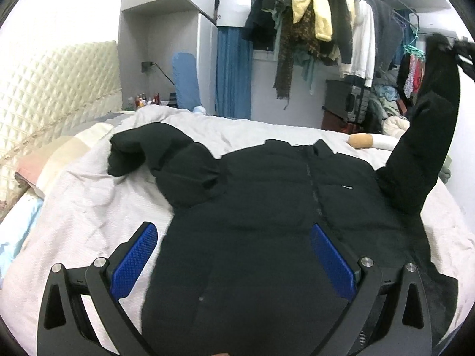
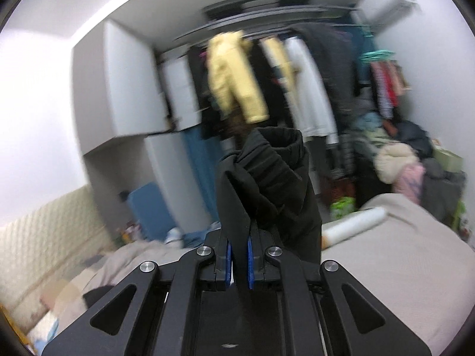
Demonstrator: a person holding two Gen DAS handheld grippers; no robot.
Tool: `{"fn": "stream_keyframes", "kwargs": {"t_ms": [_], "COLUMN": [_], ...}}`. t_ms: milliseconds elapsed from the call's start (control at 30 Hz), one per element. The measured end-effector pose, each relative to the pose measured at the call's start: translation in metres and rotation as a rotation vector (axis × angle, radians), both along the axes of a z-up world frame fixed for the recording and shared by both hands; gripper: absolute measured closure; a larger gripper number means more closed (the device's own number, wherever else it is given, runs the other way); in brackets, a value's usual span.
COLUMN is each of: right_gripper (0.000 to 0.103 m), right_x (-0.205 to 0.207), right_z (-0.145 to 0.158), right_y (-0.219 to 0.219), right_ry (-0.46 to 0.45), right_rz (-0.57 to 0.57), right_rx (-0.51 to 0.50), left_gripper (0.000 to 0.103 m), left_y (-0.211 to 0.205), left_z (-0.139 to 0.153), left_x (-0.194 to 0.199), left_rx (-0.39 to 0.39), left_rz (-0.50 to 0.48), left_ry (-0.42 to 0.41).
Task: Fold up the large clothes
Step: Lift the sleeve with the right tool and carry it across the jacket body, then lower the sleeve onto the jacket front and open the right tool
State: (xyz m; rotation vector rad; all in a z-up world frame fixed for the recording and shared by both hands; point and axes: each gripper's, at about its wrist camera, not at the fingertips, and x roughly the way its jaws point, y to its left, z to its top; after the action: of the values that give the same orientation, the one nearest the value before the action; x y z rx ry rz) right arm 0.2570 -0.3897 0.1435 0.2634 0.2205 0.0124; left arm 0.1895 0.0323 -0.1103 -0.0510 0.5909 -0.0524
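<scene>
A black quilted puffer jacket (image 1: pixel 282 207) lies front-up across the bed's pale grey cover (image 1: pixel 89 207), its zipper running down the middle. One sleeve (image 1: pixel 166 160) is bent over beside the chest; the other sleeve (image 1: pixel 427 136) stands lifted off the bed. The right gripper (image 2: pixel 239 237) has its blue-padded jaws pinched tight on that sleeve's elastic cuff (image 2: pixel 267 175). The left gripper (image 1: pixel 234 243) hangs above the jacket's lower half, jaws spread wide, gripping nothing. Behind, a rail of hanging clothes (image 1: pixel 326 29) and a cream quilted headboard (image 1: pixel 53 89).
</scene>
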Motion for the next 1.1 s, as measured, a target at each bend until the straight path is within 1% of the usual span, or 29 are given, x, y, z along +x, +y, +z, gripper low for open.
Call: {"fn": "stream_keyframes", "kwargs": {"t_ms": [133, 200, 333, 400, 500, 567, 700, 800, 1000, 1100], "right_gripper": [0.096, 0.096, 0.096, 0.095, 0.095, 0.095, 0.094, 0.094, 0.093, 0.093], "right_x": [0.025, 0.038, 0.059, 0.067, 0.079, 0.08, 0.089, 0.093, 0.103, 0.106], "right_z": [-0.014, -0.027, -0.065, -0.088, -0.128, -0.155, -0.207, -0.239, -0.294, -0.322], "right_y": [0.076, 0.113, 0.181, 0.209, 0.255, 0.274, 0.306, 0.325, 0.346, 0.351], "right_ry": [0.034, 0.058, 0.117, 0.15, 0.213, 0.252, 0.337, 0.392, 0.488, 0.546], "right_rz": [0.131, 0.196, 0.317, 0.367, 0.43, 0.463, 0.506, 0.525, 0.522, 0.508], "right_rx": [-0.031, -0.043, -0.046, -0.051, -0.086, -0.095, -0.077, -0.078, -0.076, -0.104], "left_gripper": [0.0, 0.0, 0.0, 0.0, 0.0, 0.0, 0.0, 0.0, 0.0, 0.0], "left_y": [0.023, 0.034, 0.053, 0.063, 0.073, 0.079, 0.089, 0.099, 0.11, 0.11], "left_z": [0.0, -0.001, -0.001, -0.002, -0.005, -0.008, -0.014, -0.018, -0.029, -0.032], "left_x": [0.003, 0.005, 0.007, 0.009, 0.014, 0.017, 0.024, 0.031, 0.042, 0.045], "left_rx": [-0.033, -0.043, -0.053, -0.062, -0.067, -0.076, -0.095, -0.126, -0.148, -0.144], "left_rz": [0.024, 0.042, 0.078, 0.09, 0.105, 0.112, 0.117, 0.13, 0.143, 0.142], "left_ry": [0.012, 0.014, 0.001, 0.0, 0.009, 0.019, 0.026, 0.046, 0.072, 0.08]}}
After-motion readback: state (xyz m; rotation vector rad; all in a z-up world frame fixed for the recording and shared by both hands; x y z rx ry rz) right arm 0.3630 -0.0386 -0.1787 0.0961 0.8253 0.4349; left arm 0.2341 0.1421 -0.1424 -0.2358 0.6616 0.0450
